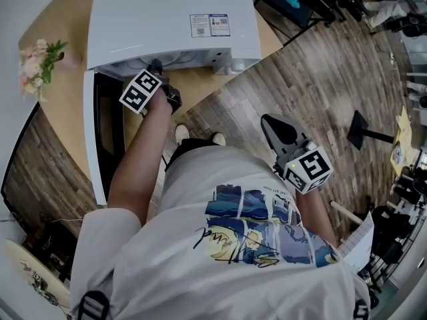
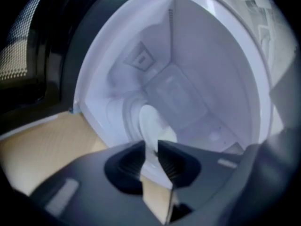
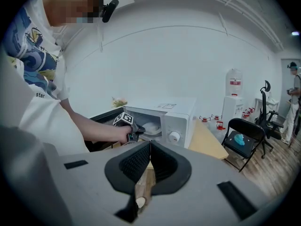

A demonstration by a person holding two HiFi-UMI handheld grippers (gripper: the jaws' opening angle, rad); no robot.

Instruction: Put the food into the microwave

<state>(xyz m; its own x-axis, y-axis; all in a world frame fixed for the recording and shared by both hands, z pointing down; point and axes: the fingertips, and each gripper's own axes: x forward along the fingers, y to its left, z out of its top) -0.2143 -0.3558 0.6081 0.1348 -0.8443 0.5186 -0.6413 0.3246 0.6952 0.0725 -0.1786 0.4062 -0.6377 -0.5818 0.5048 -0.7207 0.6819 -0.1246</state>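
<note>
The white microwave (image 1: pixel 173 19) stands on a wooden table with its door (image 1: pixel 93 139) swung open to the left. Inside the cavity a white plate (image 2: pixel 151 121) rests on the turntable, with something pale on it that is too blurred to make out. My left gripper (image 2: pixel 151 145) reaches into the opening (image 1: pixel 157 69). Its jaws stand slightly apart with the plate's near rim in the gap, and the pads do not press on it. My right gripper (image 1: pixel 270 124) hangs away from the microwave over the floor, shut and empty (image 3: pixel 150 144). The right gripper view also shows the plate (image 3: pixel 151 127).
A flower bunch (image 1: pixel 37 62) sits on the table (image 1: pixel 200 85) left of the microwave. The person's torso fills the lower head view. A black folding chair (image 3: pixel 244 138) and a water dispenser (image 3: pixel 233 98) stand to the right, beyond the table.
</note>
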